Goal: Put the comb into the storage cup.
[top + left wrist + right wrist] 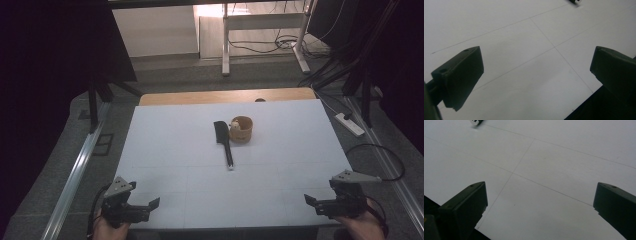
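Note:
A black knife-like tool (223, 141) with a broad dark blade and a thin handle ending in a silver tip lies mid-table. Just right of its blade stands a small brown wooden cup (242, 129) with something pale at its rim. My left gripper (150, 206) rests at the near left corner of the white table (175, 150), jaws wide apart and empty. At the near right corner my right gripper (312, 201) is open too, nothing between its fingers. The tool's silver tip (476, 122) shows at the top of the right gripper view, and its end (574, 1) peeks into the left gripper view.
A wooden strip (225, 96) runs along the table's far edge. Metal rails (75, 170) flank the table on both sides. A power strip (350, 124) and cables lie on the floor at the right. A desk frame (265, 35) stands far behind.

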Demonstrator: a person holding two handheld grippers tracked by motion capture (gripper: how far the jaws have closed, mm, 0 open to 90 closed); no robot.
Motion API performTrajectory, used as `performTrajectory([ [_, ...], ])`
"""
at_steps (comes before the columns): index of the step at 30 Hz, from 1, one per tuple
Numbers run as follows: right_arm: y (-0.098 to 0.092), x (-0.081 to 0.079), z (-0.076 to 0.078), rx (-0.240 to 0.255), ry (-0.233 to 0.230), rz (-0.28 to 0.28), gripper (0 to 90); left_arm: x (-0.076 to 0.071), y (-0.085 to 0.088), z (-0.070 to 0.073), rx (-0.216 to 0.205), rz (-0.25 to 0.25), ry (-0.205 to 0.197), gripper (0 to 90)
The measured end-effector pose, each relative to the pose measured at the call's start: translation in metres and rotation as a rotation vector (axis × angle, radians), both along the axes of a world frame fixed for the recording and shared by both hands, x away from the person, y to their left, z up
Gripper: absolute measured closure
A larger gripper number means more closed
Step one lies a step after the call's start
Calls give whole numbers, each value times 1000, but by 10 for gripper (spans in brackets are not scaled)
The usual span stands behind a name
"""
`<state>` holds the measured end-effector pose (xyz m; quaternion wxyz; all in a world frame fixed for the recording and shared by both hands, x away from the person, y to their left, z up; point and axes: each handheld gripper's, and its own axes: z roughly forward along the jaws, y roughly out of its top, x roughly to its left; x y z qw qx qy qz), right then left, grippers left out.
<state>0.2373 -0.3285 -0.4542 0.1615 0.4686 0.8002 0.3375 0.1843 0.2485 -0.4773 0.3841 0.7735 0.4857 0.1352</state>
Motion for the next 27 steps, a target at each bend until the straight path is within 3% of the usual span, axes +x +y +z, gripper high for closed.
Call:
performTrajectory([
  [6,1,0,0,2,0,9,0,1,3,-1,-29,5,10,0],
  [27,1,0,0,9,1,33,7,3,3,-1,-31,-7,30,8],
])
